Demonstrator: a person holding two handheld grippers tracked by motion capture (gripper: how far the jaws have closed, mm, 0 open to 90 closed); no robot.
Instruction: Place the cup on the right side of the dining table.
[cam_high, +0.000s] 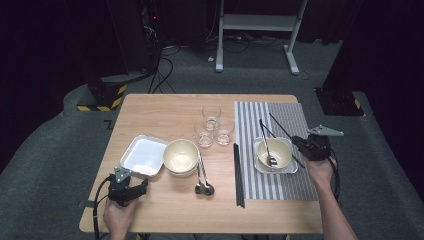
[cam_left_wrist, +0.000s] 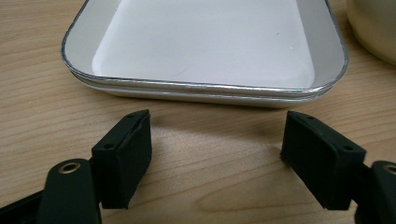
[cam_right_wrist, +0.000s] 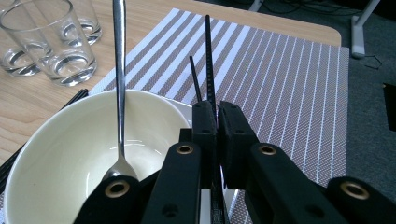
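Right hand-held gripper (cam_right_wrist: 217, 119) clamped on two chopsticks (cam_right_wrist: 208, 56) pointing away beside bowl (cam_right_wrist: 60, 154), left hand-held gripper (cam_left_wrist: 217, 158) open by tray (cam_left_wrist: 205, 46), three glasses (cam_high: 214, 127).

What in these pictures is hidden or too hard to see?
- Right tool, right gripper view: its shut jaws hide where they clamp the black chopsticks.
- Spoon, same view: bowl end partly behind the tool.
- White tray, left gripper view: far side cut off by the top edge.

On the table (cam_high: 150, 107), a tray (cam_high: 144, 155) lies left of a bowl (cam_high: 180, 156), two spoons (cam_high: 202, 181) beside it. Three glasses (cam_high: 214, 127) stand behind. Right, on a placemat (cam_high: 290, 117), a second bowl (cam_high: 274, 151) holds a spoon (cam_high: 268, 150).
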